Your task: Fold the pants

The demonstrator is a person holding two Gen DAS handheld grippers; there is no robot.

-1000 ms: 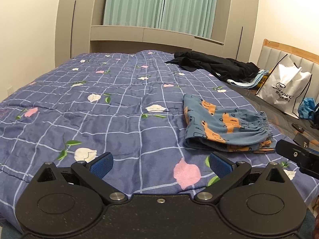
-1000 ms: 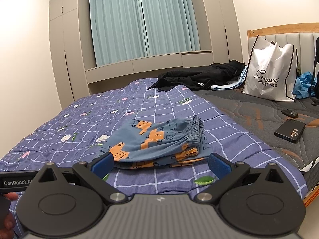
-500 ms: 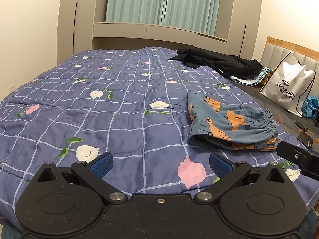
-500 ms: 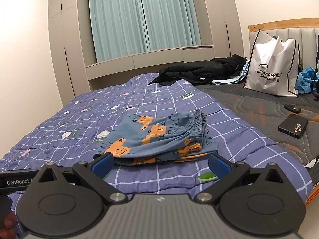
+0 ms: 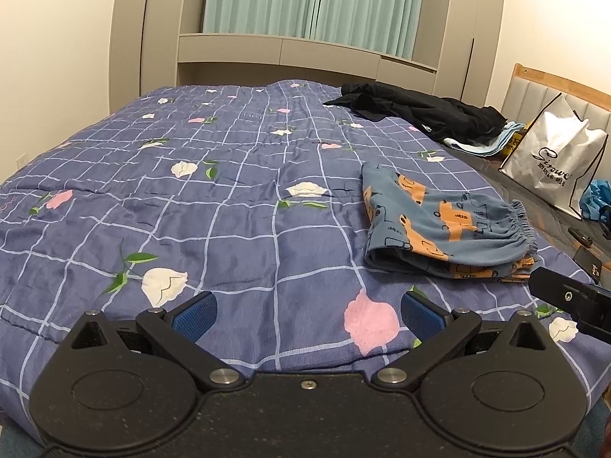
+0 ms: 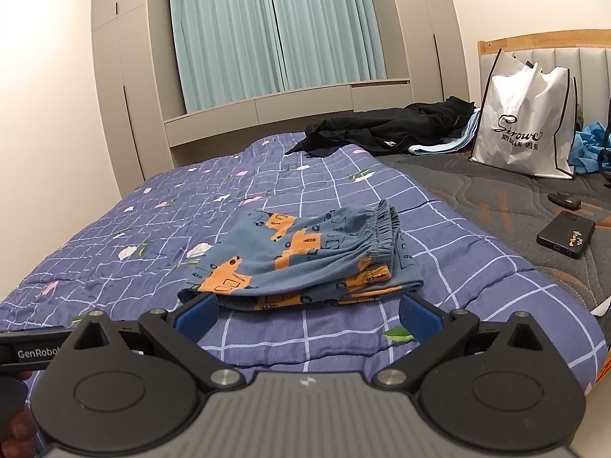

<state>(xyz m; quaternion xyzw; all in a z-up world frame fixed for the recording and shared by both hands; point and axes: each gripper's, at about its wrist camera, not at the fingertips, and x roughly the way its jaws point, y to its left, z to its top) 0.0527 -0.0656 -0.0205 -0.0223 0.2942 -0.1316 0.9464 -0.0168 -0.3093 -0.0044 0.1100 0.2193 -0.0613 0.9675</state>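
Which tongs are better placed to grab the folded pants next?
Right, probably. The right tongs sit open directly before the pants; the left tongs face bare quilt, pants off to their right.

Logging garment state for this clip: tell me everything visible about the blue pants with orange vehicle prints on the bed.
The blue pants with orange vehicle prints are soft, thin-looking fabric, folded into a compact layered bundle. The gathered elastic waistband lies on the side nearer the bare dark mattress; folded layer edges face the cameras. They rest flat on the purple checked floral quilt. Neither the open left gripper nor the open right gripper holds them.
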